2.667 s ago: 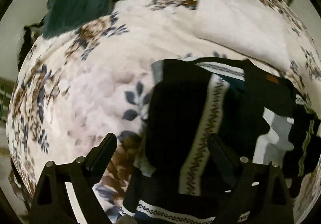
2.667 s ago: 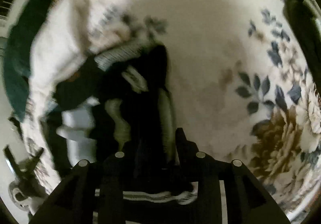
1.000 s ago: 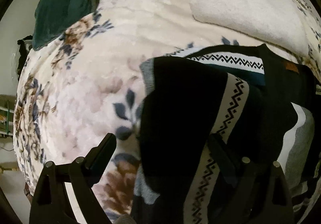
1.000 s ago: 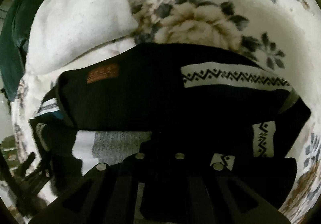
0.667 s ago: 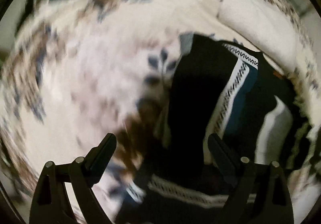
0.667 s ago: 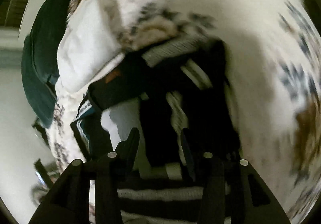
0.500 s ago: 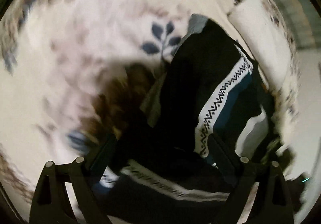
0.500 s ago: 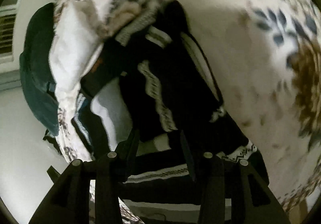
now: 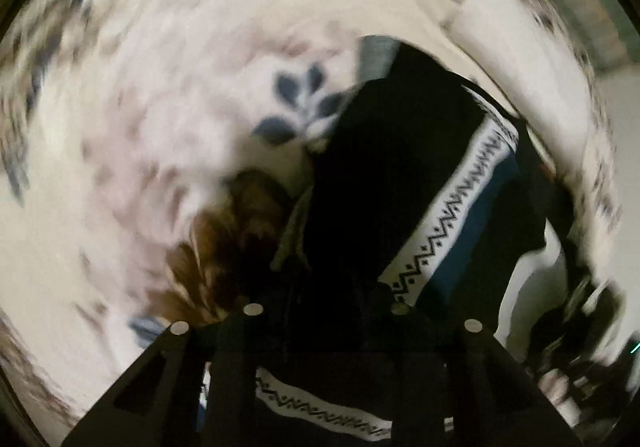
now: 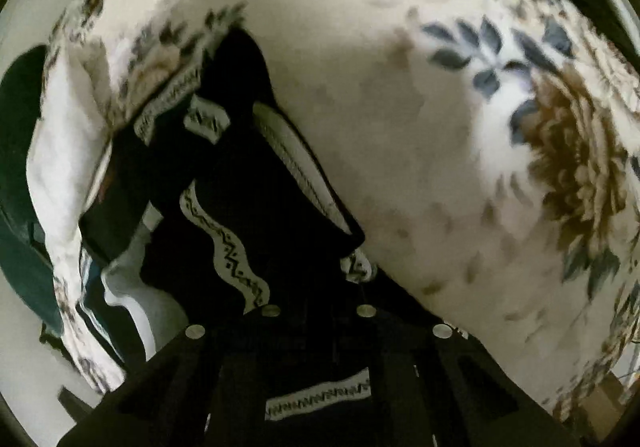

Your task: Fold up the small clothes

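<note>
A black garment with white zigzag-patterned stripes and a teal band lies bunched on the floral blanket. My left gripper is shut on the garment's near edge. In the right wrist view the same black garment stretches away from me over the blanket, and my right gripper is shut on its dark fabric. The fingertips of both grippers are lost in the black cloth. The left view is motion-blurred.
A white towel or cloth lies beyond the garment, also at the upper right of the left view. A dark green fabric lies at the bed's far left edge. A large brown flower print marks the blanket on the right.
Both grippers have closed on the black garment; half a second ago the left was wide open and the right partly open. Both views have swung, and the garment is pulled up.
</note>
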The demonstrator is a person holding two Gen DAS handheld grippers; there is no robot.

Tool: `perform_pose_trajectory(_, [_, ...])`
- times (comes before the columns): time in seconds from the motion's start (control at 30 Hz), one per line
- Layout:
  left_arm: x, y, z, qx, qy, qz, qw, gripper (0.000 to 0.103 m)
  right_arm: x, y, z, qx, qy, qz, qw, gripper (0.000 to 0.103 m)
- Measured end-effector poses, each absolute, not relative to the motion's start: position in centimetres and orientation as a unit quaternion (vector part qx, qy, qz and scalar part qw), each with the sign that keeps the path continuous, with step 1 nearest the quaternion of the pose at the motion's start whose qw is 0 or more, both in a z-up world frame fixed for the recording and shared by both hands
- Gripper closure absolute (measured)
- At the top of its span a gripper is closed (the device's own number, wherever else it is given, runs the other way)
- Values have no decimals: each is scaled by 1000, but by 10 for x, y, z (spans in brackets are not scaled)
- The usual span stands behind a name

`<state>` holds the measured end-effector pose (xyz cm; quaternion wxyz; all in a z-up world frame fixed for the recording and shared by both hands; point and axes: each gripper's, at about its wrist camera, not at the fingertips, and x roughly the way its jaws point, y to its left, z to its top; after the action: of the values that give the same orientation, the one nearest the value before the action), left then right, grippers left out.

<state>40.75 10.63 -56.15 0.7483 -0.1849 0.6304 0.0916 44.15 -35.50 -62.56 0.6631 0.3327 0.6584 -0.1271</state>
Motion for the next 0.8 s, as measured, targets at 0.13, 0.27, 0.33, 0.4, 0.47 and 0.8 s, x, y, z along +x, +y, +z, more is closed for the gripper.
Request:
perform_pose_trajectory(0.13, [409, 78, -534, -96, 622, 86, 773, 33, 446, -342, -607, 273, 672, -104, 681, 50])
perform_pose_trajectory(0.27, [383, 45, -519, -40, 624, 65, 778, 11, 436, -334, -588, 218, 673, -107, 699, 33])
perform_pose_trajectory(0.33, [367, 31, -529, -33, 642, 48, 765, 8, 429, -329, -582, 203, 674, -109, 702, 29])
perform_pose_trajectory(0.4, [349, 20, -551, -22, 670, 36, 741, 8, 422, -327, -582, 201, 680, -110, 696, 29])
perform_pose_trajectory(0.47, [336, 12, -580, -9, 685, 32, 727, 8, 413, -325, -585, 205, 687, -114, 688, 29])
perform_pose_trajectory(0.8, [352, 20, -626, -36, 689, 57, 721, 0, 386, -328, -581, 178, 681, -134, 698, 29])
